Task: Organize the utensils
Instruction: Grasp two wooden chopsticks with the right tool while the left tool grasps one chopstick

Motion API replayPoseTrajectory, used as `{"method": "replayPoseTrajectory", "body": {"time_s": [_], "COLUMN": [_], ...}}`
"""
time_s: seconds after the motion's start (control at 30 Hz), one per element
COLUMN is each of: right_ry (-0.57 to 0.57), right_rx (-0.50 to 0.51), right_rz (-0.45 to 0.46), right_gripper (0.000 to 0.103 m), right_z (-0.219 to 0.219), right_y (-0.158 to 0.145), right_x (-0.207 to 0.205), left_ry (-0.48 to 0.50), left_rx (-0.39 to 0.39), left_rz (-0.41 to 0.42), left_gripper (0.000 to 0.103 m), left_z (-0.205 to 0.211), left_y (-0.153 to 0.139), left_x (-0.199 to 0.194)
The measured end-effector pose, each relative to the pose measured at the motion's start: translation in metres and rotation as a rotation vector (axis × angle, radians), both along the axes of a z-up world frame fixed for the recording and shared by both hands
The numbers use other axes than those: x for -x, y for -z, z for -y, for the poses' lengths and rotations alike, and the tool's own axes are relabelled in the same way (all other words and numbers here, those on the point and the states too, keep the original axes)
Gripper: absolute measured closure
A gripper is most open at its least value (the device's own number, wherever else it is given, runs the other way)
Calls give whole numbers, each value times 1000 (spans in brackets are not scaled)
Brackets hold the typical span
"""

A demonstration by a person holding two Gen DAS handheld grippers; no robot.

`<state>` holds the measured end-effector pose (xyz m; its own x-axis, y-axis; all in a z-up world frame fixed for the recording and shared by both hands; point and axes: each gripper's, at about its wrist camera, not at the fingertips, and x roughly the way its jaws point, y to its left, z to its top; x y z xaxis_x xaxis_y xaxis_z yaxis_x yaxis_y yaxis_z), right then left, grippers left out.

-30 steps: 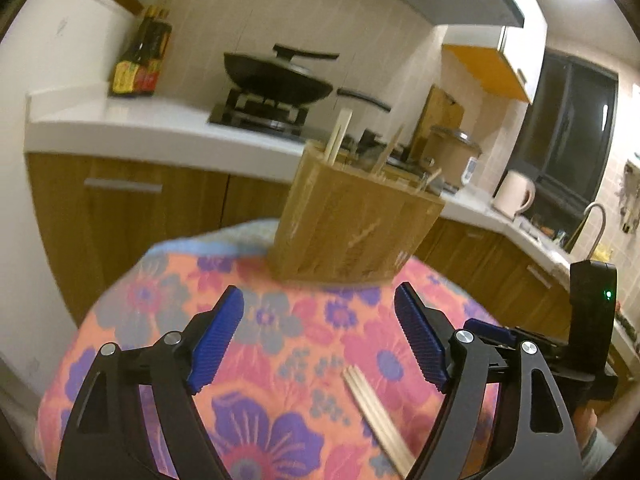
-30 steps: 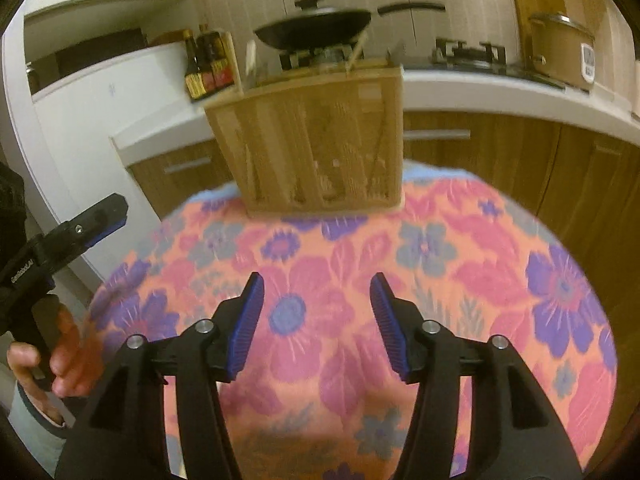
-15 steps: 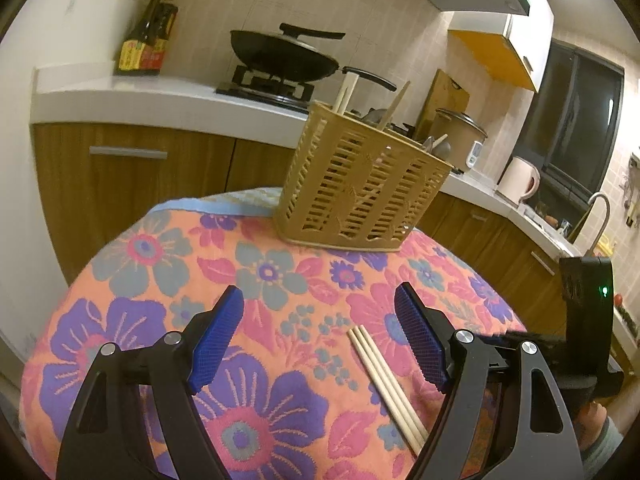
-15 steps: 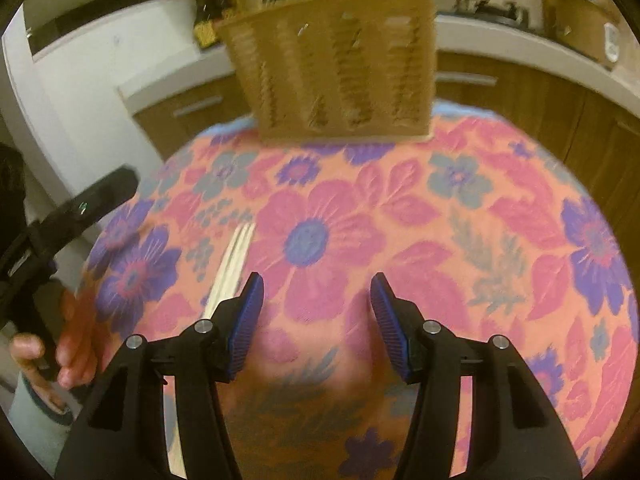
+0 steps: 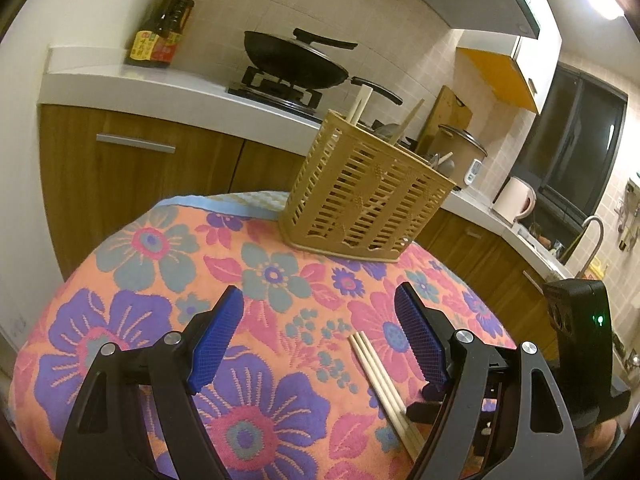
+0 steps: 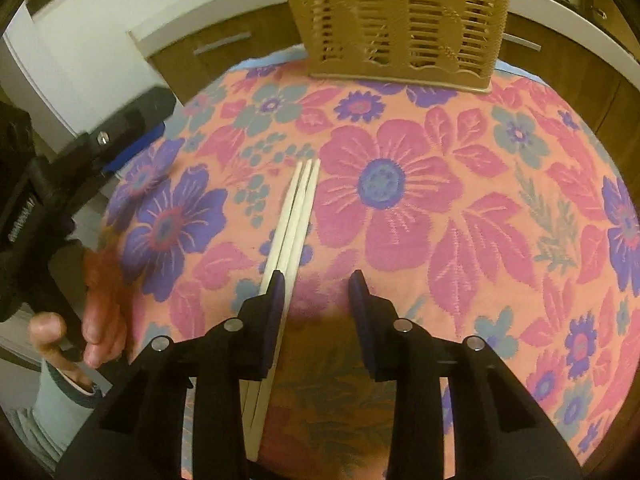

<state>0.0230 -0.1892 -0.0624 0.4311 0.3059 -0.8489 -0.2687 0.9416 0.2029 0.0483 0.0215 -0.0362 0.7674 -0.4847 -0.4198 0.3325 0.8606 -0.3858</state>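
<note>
A tan slotted utensil basket (image 5: 362, 194) stands at the far edge of the round table, with chopsticks and utensils sticking out of it; it also shows in the right wrist view (image 6: 400, 24). A bundle of pale chopsticks (image 5: 382, 384) lies flat on the flowered tablecloth (image 5: 160, 280); the same bundle shows in the right wrist view (image 6: 294, 216). My left gripper (image 5: 320, 344) is open and empty, left of the chopsticks. My right gripper (image 6: 318, 294) is open and low over the cloth, its left finger over the chopsticks' near part.
Behind the table runs a kitchen counter (image 5: 160, 88) with a black wok (image 5: 294, 60) on a stove, sauce bottles (image 5: 160, 28), a rice cooker (image 5: 460, 148) and a kettle (image 5: 516, 200). Wooden cabinets (image 5: 140, 160) lie below. A white fridge (image 6: 80, 48) stands left.
Both grippers have dropped and tilted down toward the table. The chopsticks have come into the right wrist view, now under my right gripper's left finger. Both grippers stay open.
</note>
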Motion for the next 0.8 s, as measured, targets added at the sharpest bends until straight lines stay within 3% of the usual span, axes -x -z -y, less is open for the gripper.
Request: {"method": "replayPoseTrajectory", "body": {"time_s": [0.23,0.43,0.63,0.7,0.73,0.8], "right_ry": [-33,-4,0,-2,2,14], "right_rx": [109,68,159,204,225,227], "right_rz": [-17,-84,-110,-100,-93,-87], "right_gripper": [75,76,76,81,92,93], "right_z": [-19,-15,-35,-44,-47,-46], "right_y": [0,3,3,4,4,4], "right_x": [10,6,2,-3,-5,-10], "left_ry": [4,9,12,11,12,15], "left_rx": [7,10,11,14,15,16], "left_rz": [2,1,3,2,1,1], "left_gripper": [27,27,27,27,27,27], "left_z": [-2,-3,-4,-4,-4,-5], "left_y": [0,0,0,0,0,1], "left_x": [1,2,1,1,1,1]}}
